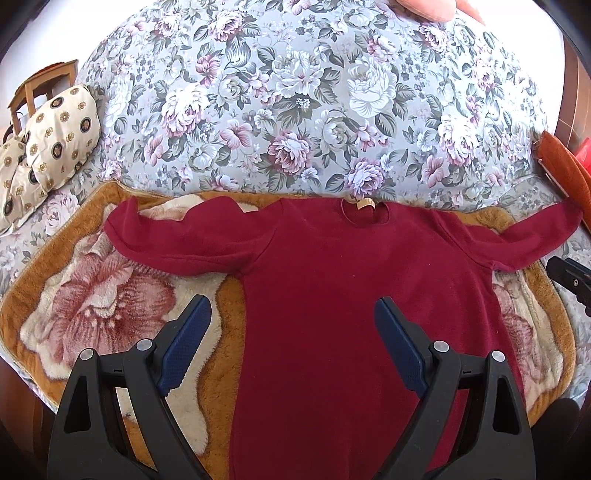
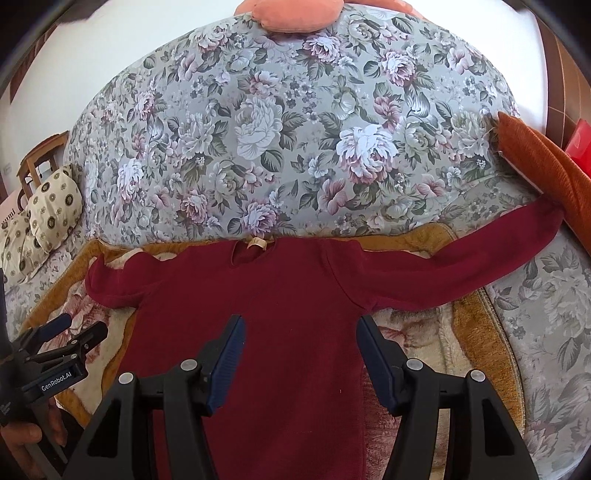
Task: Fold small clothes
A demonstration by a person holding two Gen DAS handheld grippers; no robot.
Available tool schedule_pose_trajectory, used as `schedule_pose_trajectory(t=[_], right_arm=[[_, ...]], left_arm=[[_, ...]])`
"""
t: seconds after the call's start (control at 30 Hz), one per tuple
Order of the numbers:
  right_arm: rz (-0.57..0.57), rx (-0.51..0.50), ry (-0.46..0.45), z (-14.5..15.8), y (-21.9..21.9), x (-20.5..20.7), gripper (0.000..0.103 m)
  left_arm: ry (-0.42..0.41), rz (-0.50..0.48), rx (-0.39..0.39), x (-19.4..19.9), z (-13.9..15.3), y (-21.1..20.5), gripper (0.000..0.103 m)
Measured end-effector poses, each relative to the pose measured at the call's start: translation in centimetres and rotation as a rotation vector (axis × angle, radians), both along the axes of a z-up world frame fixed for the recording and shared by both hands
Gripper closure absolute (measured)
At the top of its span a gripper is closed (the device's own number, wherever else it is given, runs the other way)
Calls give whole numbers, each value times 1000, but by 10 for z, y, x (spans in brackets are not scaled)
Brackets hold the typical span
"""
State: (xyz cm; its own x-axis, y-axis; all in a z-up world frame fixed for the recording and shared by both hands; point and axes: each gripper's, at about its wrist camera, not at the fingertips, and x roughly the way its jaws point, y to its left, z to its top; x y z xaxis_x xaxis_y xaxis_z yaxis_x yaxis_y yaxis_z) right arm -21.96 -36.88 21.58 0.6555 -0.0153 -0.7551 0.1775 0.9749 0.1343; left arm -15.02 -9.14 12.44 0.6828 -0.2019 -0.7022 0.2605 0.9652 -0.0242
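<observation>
A dark red long-sleeved top [image 1: 325, 280] lies spread flat, front down or up impossible to tell, on a plush brown blanket [image 1: 85, 306] printed with a large pink flower, both sleeves stretched out toward 9 and 3 o'clock. A small cream label [image 1: 364, 203] shows at the neckline, at 12 o'clock of the garment, where it meets the base of a floral cushion [image 1: 295, 92] in grey, green and mauve.

The left gripper [image 1: 291, 339] hovers low over the top's body with its blue-padded fingers [image 1: 188, 343] spread wide apart, holding nothing; one finger sits over the blanket, the other over the red cloth. The right gripper [image 2: 301, 362] hangs over the same garment, its fingers [image 2: 227, 365] likewise well apart and empty, both above the fabric near the right sleeve's seam.

In the right wrist view the left gripper appears at 9 o'clock, gripped by a hand [image 2: 22, 439] at the lower edge. The right sleeve's cuff [image 2: 550, 214] reaches an orange ribbed bolster [image 2: 546, 166] at 2 o'clock. Two cream patterned pillows [image 1: 48, 144] rest at 9 o'clock beside a wooden chair [image 1: 40, 85], and a salmon-pink cushion [image 2: 295, 14] sits atop the sofa back at 12 o'clock.
</observation>
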Motion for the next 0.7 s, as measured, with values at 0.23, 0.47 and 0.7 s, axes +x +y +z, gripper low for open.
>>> schedule_pose_trajectory(t=[0.23, 0.47, 0.7], right_arm=[[13, 11, 25, -10, 6, 8, 43], [29, 18, 40, -17, 11, 13, 43], [38, 23, 52, -22, 16, 18, 43]], left_arm=[[15, 11, 3, 5, -7, 1, 13], [23, 15, 5, 9, -11, 0, 13], [31, 19, 7, 12, -14, 1, 13]])
